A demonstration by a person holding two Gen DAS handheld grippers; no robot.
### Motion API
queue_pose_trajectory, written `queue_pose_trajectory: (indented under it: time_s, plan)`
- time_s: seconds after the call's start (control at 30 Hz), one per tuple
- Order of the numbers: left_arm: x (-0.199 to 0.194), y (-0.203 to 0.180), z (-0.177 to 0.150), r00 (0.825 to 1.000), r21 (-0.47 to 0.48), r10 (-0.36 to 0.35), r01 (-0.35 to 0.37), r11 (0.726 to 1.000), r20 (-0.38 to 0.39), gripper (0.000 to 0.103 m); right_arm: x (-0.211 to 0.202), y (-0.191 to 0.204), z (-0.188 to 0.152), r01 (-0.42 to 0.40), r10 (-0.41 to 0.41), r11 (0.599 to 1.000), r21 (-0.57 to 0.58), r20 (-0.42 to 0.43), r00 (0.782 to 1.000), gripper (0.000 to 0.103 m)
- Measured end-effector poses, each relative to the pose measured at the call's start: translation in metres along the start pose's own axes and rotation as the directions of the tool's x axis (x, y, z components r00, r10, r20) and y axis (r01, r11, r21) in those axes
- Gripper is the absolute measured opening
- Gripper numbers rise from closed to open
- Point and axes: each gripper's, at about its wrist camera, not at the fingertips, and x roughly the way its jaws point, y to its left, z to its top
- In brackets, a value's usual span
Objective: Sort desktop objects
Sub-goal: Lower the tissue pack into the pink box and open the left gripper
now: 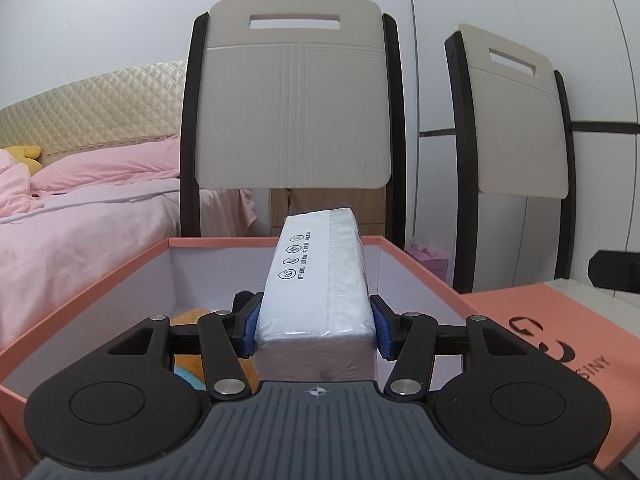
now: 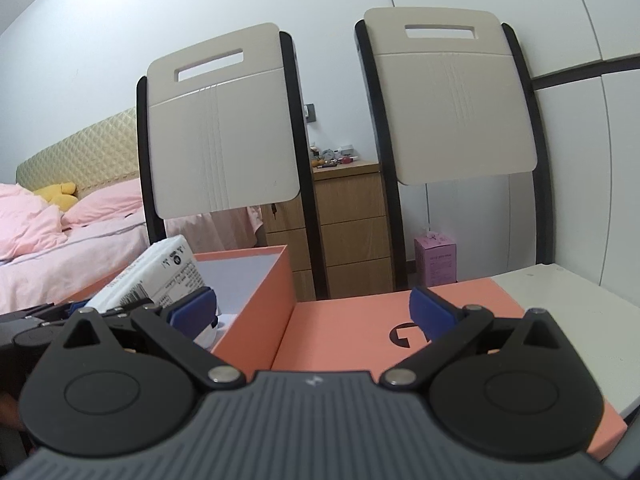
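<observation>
Left gripper (image 1: 316,326) clamped on the tissue pack (image 1: 316,280), sticking straight ahead over the open orange box (image 1: 120,268). Best to lower level, then release. Right gripper (image 2: 316,308) wide open, empty, above the lid (image 2: 352,328).

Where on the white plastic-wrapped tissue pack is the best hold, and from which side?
Across its narrow width at the near end, from the end face, as the left tongs do now: the white plastic-wrapped tissue pack is a long block with flat parallel sides, leaving its far end free to enter the open salmon-pink box.
</observation>
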Motion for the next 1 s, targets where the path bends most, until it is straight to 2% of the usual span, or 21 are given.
queue_pose_trajectory:
  time_s: [0.2,0.37,0.4,0.43,0.5,0.7,1.0]
  plan:
    - [-0.001,0.007,0.001,1.000,-0.025,-0.013,0.014,1.000,0.016,0.058,0.008,0.001,-0.002,0.016,-0.016,1.000,0.002,-0.011,1.000,0.103]
    - [0.011,0.003,-0.006,1.000,-0.032,-0.006,0.005,0.999,-0.028,0.063,0.014,0.005,-0.004,0.004,-0.004,1.000,0.003,-0.021,1.000,0.103]
    - [0.011,0.003,-0.006,1.000,-0.037,0.000,-0.001,0.999,-0.024,0.067,0.015,0.006,-0.004,0.001,-0.001,1.000,0.001,-0.024,1.000,0.103]
    - [0.010,0.003,-0.005,1.000,-0.037,0.006,-0.007,0.999,-0.016,0.078,0.015,0.007,-0.004,-0.001,0.001,1.000,-0.002,-0.026,1.000,0.103]
    - [0.006,0.003,-0.003,1.000,-0.036,0.005,-0.005,0.999,0.006,0.090,0.015,0.009,-0.005,-0.002,0.002,1.000,-0.006,-0.027,1.000,0.103]
    - [0.002,0.003,0.000,1.000,-0.039,-0.007,0.008,0.999,0.014,0.091,0.010,0.008,-0.005,0.009,-0.009,1.000,-0.017,-0.019,1.000,0.103]
    - [-0.007,-0.003,0.005,0.999,-0.033,0.022,-0.021,0.999,0.032,0.094,0.002,-0.001,-0.002,0.012,-0.012,1.000,-0.009,0.003,1.000,0.103]
